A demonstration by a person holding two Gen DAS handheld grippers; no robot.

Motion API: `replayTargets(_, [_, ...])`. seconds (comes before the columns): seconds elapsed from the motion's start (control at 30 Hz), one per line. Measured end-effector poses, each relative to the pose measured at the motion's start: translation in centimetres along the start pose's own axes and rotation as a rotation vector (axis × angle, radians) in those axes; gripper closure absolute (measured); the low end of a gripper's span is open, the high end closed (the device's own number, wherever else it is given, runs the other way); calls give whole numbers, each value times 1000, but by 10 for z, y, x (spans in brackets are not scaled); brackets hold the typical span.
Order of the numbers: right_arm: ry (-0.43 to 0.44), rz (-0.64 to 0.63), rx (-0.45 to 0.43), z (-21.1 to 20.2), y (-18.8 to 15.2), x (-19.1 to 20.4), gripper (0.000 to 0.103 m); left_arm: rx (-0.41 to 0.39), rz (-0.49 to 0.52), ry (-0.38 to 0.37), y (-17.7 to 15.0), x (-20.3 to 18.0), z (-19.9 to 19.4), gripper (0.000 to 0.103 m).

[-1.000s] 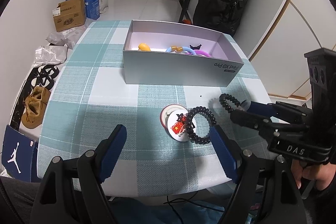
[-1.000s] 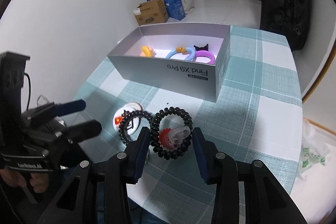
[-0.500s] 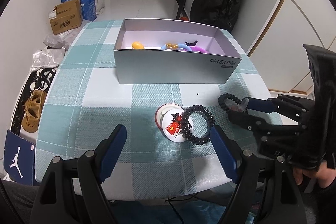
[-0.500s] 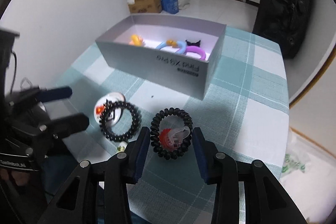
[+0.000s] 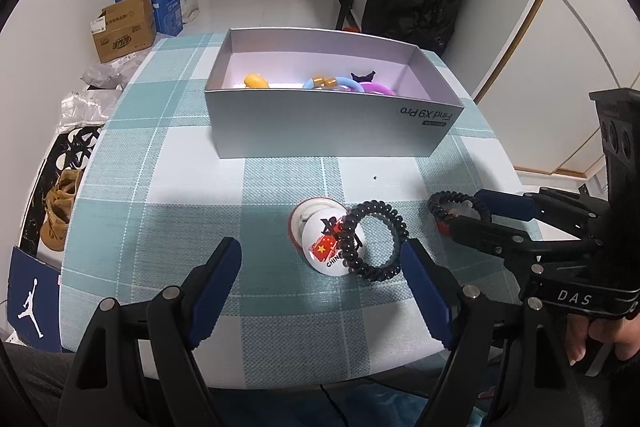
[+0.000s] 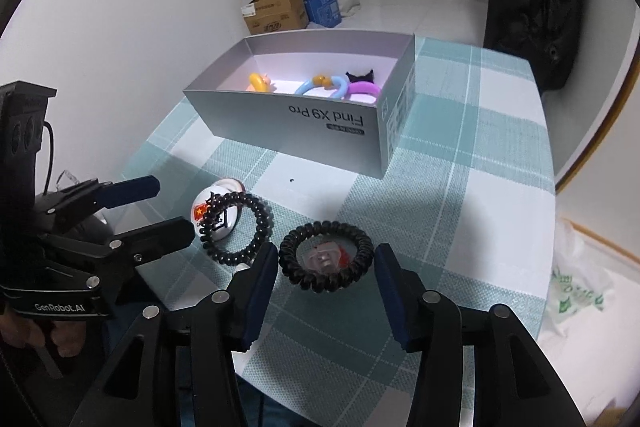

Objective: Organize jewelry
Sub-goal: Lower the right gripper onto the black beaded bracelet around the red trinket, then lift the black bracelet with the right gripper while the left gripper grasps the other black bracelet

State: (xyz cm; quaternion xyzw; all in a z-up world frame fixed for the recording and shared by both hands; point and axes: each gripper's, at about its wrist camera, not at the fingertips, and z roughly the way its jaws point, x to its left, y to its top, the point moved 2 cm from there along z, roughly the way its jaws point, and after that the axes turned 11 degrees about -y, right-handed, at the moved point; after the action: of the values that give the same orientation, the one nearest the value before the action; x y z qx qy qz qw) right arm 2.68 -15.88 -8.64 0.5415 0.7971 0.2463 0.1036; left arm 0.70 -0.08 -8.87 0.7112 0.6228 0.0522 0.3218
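The right gripper [image 6: 326, 265] has just been opening; its fingers [image 6: 262, 277] stand apart around a black coil hair tie [image 6: 326, 257] lying flat on the desk [image 6: 460, 227] at lower centre, pads clear of it. The left gripper [image 5: 320, 285], fingers wide apart and empty, faces a second coil tie [image 5: 374, 241] overlapping a round badge [image 5: 324, 241]. Toward the top, the grey box [image 6: 304, 115] holds coloured rings, its long side running left to right.
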Motion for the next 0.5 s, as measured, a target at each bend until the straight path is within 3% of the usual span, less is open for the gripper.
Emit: replayTargets(0.5, [45, 66, -36, -5, 5, -11, 59, -6, 3, -9, 1, -2, -1, 24])
